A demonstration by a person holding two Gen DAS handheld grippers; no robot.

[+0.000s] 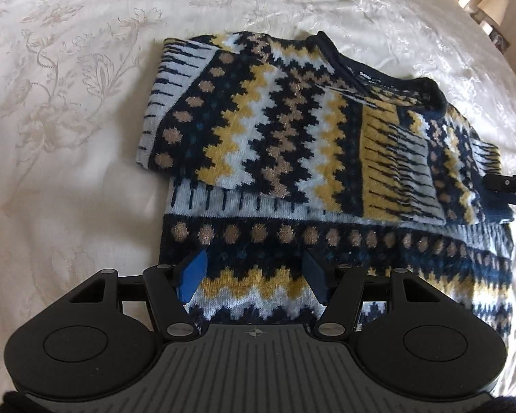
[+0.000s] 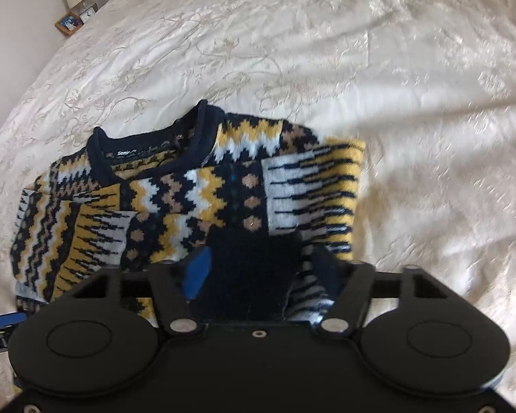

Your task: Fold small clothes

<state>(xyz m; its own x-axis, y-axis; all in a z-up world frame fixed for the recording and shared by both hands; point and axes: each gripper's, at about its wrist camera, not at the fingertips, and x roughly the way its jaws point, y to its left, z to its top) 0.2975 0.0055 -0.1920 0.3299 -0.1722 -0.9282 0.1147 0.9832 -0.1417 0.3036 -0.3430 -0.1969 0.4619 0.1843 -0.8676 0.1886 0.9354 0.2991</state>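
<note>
Left tool [image 1: 254, 277] sits half-open over the jumper's [image 1: 292, 144] near hem, knit between the pads [image 1: 192, 277] but whether they pinch it, I can't tell. Right tool [image 2: 258, 272] has the dark cuff between its jaws; gripped or not is unclear. Best to seize both layers squarely and lift evenly. Beyond, the sleeves lie folded across the chest, collar [image 2: 148, 141] farthest, on the bed [image 1: 68, 103].
</note>
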